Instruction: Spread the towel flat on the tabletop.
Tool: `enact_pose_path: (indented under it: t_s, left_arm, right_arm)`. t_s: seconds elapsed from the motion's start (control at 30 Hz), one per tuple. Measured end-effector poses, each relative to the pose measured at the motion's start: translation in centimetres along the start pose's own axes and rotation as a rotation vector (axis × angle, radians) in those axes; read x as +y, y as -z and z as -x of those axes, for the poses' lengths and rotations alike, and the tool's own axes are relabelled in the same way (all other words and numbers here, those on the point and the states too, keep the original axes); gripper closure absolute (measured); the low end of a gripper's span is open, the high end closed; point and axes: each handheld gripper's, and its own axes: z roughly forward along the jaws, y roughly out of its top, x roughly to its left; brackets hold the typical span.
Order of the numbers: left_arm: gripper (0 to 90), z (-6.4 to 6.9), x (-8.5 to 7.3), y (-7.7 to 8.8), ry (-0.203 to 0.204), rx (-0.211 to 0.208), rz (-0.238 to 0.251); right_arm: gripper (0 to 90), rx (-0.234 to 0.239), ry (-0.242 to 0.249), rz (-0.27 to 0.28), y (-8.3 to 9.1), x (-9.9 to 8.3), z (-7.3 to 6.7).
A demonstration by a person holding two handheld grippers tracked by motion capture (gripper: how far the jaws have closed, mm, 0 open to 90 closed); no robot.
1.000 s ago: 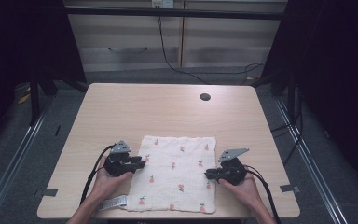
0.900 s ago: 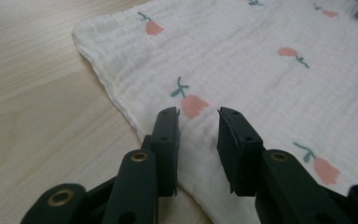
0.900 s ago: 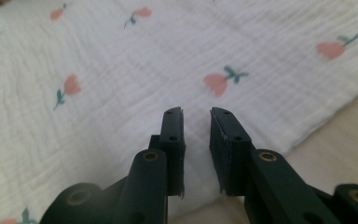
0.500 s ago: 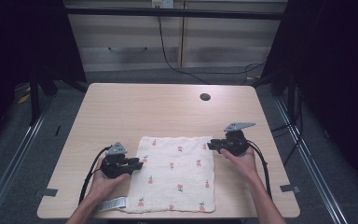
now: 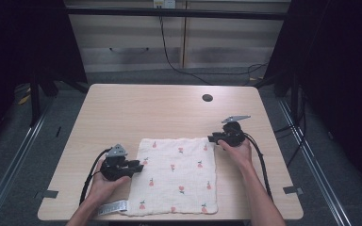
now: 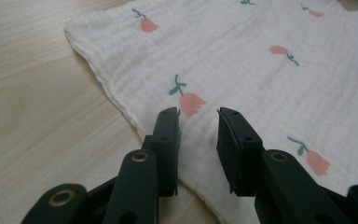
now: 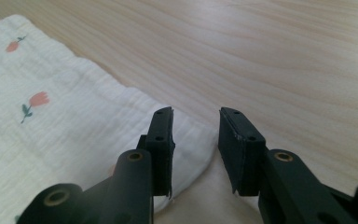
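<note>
A pale wooden table [image 5: 122, 113] is taking up the middle of the high view, and a white cloth [image 5: 176, 174] printed with small pink flowers is lying flat on its near half, toward six o'clock, with its near edge almost at the table's front edge. Spread out in a single smooth layer like this, it looks ready to be folded or straightened from its corners. At about one o'clock on the tabletop a small dark round hole [image 5: 207, 98] is sitting well apart from the cloth.

The right gripper [image 5: 213, 139] is hovering at the cloth's far right corner, around three o'clock from the cloth's middle. In the right gripper view its jaws are standing apart and have just been opening, with the corner of the cloth [image 7: 186, 140] lying under the gap and under one jaw, nothing pinched. That placement suggests it is lining up to take this corner.

The left gripper [image 5: 139, 165] is resting at the cloth's left edge, near nine o'clock. Its jaws are also apart, poised just over the hem beside a pink flower [image 6: 189, 100], gripping nothing; it seems to be waiting there to steady or lift that side.

A white label [image 5: 111, 208] is sticking out at the cloth's near left corner, about seven o'clock.
</note>
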Motion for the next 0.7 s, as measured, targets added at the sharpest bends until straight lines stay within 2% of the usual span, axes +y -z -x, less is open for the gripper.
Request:
enact_pose_path:
  t_s: [0.07,0.1,0.17,0.27,0.33,0.4,0.57,0.7]
  left_arm:
    - [68.4,0.02,0.01,0.0,0.001,0.002,-0.001]
    - [68.3,-0.01,0.02,0.01,0.001,0.001,-0.001]
    - [68.3,-0.03,0.01,0.03,0.004,0.001,-0.002]
    - [66.9,0.04,0.02,0.1,0.012,-0.006,-0.008]
    - [65.9,0.1,-0.01,0.17,0.007,-0.002,-0.009]
    - [65.7,0.1,-0.04,0.21,0.01,-0.004,-0.01]
    - [64.5,0.15,-0.03,0.29,0.006,-0.005,-0.014]
    - [62.2,-0.12,0.13,0.69,0.017,0.002,0.004]
  right_arm:
    - [66.2,0.008,-0.015,0.004,-0.2,-0.06,0.31]
    - [66.3,-0.003,-0.009,-0.005,-0.35,-0.1,0.37]
    - [67.1,0.008,-0.013,-0.016,-0.55,-0.19,0.48]
    - [70.0,0.023,0.002,-0.008,-0.59,-0.22,0.35]
    - [73.1,0.022,0.013,-0.029,-0.71,-0.2,0.21]
    - [73.6,0.021,0.01,-0.022,-0.78,-0.23,0.21]
    - [86.6,0.039,-0.001,-0.024,-0.9,-0.3,0.3]
    - [88.5,0.064,-0.005,-0.015,-0.9,-0.24,0.14]
